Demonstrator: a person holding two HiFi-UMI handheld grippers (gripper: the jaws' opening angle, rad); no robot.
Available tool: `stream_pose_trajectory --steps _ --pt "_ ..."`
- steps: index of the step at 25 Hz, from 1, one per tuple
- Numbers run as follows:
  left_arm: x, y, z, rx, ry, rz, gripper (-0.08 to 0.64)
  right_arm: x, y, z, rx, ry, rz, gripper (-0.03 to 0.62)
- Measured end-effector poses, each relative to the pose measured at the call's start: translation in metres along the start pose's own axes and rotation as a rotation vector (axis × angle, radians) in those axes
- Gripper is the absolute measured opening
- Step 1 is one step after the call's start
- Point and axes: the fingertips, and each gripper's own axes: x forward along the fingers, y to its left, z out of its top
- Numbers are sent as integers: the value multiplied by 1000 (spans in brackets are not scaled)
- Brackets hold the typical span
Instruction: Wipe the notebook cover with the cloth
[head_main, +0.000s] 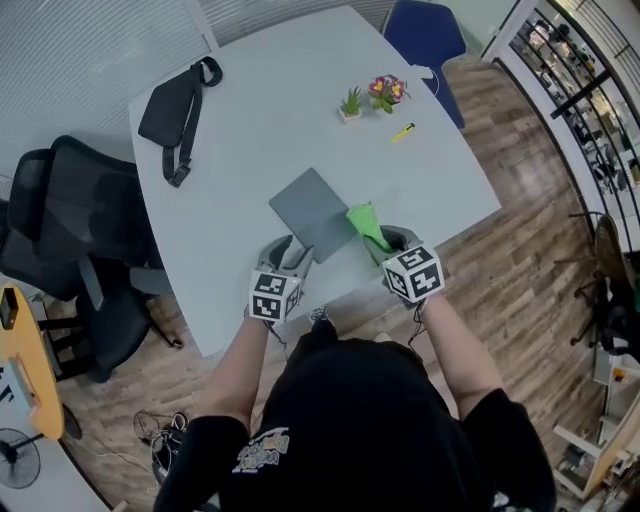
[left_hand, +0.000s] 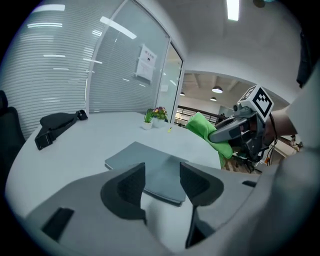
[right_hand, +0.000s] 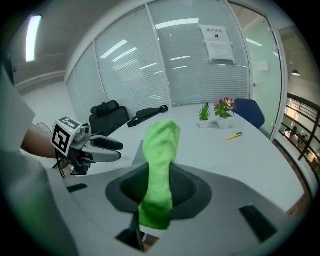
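Note:
A grey notebook (head_main: 315, 211) lies flat near the table's front edge; its near corner shows just beyond my left jaws in the left gripper view, notebook (left_hand: 150, 165). My left gripper (head_main: 290, 257) hovers at that near corner, open, nothing between its fingers (left_hand: 127, 187). My right gripper (head_main: 388, 243) is shut on a green cloth (head_main: 366, 226), which stands up from the jaws at the notebook's right edge. In the right gripper view the cloth (right_hand: 159, 170) fills the space between the jaws. The left gripper view also catches the cloth (left_hand: 207, 132) in the right gripper.
A black bag (head_main: 178, 112) lies at the table's far left. Two small potted plants (head_main: 370, 97) and a yellow pen (head_main: 402, 132) sit at the far right. Black office chairs (head_main: 60, 230) stand left of the table, a blue chair (head_main: 425, 35) behind it.

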Motion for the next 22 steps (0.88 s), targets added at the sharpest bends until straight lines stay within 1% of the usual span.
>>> stream_pose_trajectory --steps 3,6,10,11,13,16,19,22 --pt "-16 -25 17 19 -56 41 216 -21 5 8 -41 -58 52 110" --pt "-33 -57 30 36 -84 99 202 -50 8 8 -76 -115 110 110" --pt "-58 -115 37 49 -114 185 151 -95 9 -7 -102 -164 183 110" --pt "-64 -131 37 52 -124 210 125 -106 8 -14 -102 -173 197 110" --pt "-76 -158 33 60 -135 261 72 -125 7 -27 -104 -182 217 110" --pt "-90 -191 18 60 -115 309 26 -146 4 -52 -89 -174 235 110" --pt "-103 -212 2 45 -89 331 9 -160 7 -73 -64 -166 251 110" --pt "-113 -224 -7 40 -82 347 6 -170 11 -83 -49 -174 257 110"
